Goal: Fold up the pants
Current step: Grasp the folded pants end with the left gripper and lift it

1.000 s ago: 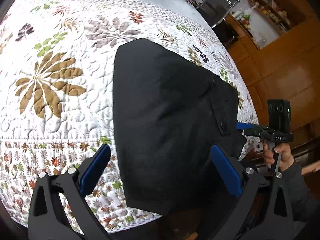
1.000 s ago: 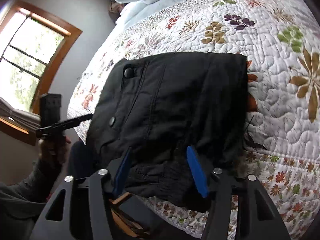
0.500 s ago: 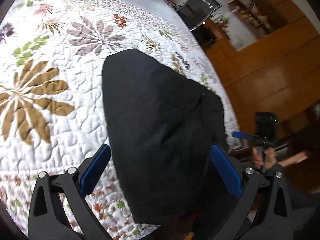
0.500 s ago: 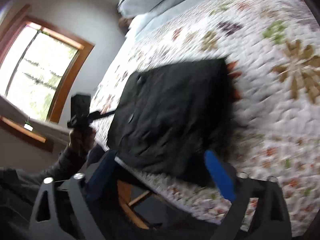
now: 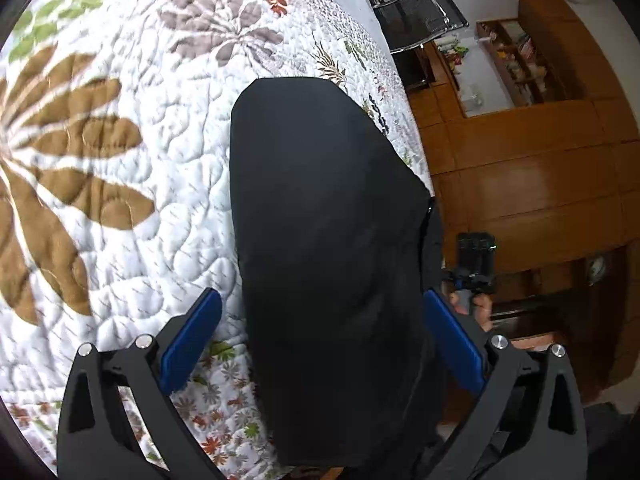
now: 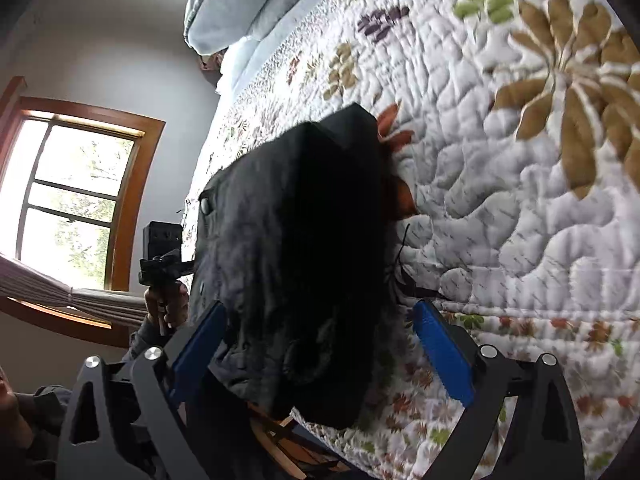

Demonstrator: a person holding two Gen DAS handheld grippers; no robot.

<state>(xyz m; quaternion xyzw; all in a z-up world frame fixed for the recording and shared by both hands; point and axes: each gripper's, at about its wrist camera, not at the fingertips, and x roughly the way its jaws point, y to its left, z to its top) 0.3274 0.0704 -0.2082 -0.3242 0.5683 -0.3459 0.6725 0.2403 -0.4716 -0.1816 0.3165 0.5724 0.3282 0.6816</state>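
Black pants [image 5: 332, 240] lie folded into a compact stack on the floral quilt [image 5: 120, 160], at the bed's near edge, with the lower end hanging slightly over it.

Left gripper [image 5: 324, 340]: jaws spread wide, blue pads on either side of the stack's near end, not pinching it. The fabric runs forward from between the fingers and away across the quilt. To its right, past the stack's edge, the other gripper shows, held in a hand, with wooden cabinets [image 5: 540, 160] behind.

Right gripper [image 6: 320, 348]: jaws likewise wide apart, straddling the stack's near end; whether the pads touch cloth cannot be told. A button [image 6: 205, 205] sits on the pants ahead and left of the fingers. A thin black drawstring [image 6: 402, 256] trails on the quilt just ahead of the right-hand finger. Window [image 6: 72, 196] is far to the left, pillow [image 6: 240, 4] far ahead.
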